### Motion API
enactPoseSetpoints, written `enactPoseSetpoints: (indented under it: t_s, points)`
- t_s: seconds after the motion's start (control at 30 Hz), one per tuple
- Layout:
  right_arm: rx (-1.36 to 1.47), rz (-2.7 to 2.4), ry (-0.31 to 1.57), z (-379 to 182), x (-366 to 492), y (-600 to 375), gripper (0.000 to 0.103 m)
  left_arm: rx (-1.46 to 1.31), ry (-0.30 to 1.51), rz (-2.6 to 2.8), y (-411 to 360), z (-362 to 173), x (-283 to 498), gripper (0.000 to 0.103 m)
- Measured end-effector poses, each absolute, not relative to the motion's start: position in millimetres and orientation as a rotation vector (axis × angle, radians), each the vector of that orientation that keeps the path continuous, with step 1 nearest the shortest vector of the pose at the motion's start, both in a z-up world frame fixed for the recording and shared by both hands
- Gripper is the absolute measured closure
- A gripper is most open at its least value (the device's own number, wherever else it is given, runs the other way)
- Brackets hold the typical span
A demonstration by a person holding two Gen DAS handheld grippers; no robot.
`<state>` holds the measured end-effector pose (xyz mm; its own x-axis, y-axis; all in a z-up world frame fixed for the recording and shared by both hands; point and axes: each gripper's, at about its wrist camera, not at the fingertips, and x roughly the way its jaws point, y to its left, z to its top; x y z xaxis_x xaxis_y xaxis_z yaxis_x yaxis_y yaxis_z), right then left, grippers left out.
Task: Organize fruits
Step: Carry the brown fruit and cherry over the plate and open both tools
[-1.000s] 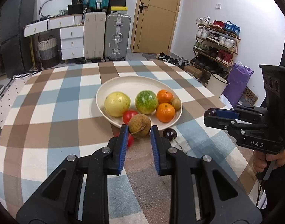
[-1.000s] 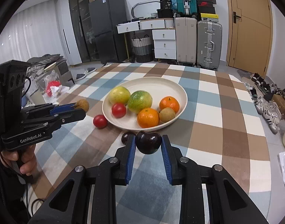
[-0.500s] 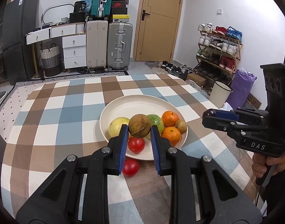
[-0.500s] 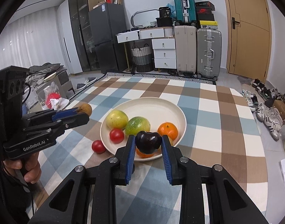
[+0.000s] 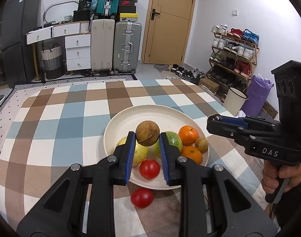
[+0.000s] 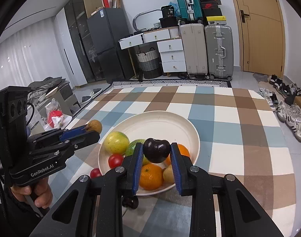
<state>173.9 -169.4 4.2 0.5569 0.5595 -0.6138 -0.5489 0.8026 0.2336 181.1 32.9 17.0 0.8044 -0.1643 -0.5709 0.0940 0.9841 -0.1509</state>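
Fruits fill the plate near the bench's near edge in the left wrist view: the left hand-held gripper clamps a brown fruit above it; one tomato lies on the checked cloth. Right wrist view: the right hand-held gripper grips a dark plum over the plate's near rim.

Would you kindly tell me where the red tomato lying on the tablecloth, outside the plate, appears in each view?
Left wrist view: the red tomato on the tablecloth lies bottom centre, just below the plate's near rim.
Right wrist view: same tomato sits lower left, beside the plate's left rim, partly hidden by the claw.
Shared landmark: the cream plate.
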Motion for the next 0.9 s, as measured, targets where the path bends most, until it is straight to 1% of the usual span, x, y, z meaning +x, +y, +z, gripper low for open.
enactPoseSetpoints:
  t_s: [0.47, 0.9]
  points:
    - [0.061, 0.642, 0.763, -18.0, 211.3, -160.3, 0.075, -0.11, 0.64, -0.145, 32.1, -1.5, 225.5, 0.081]
    - [0.078, 0.631, 0.792, -33.1, 225.9, -150.7, 0.075, -0.073, 0.659, -0.128, 25.4, -16.6, 238.0, 0.081]
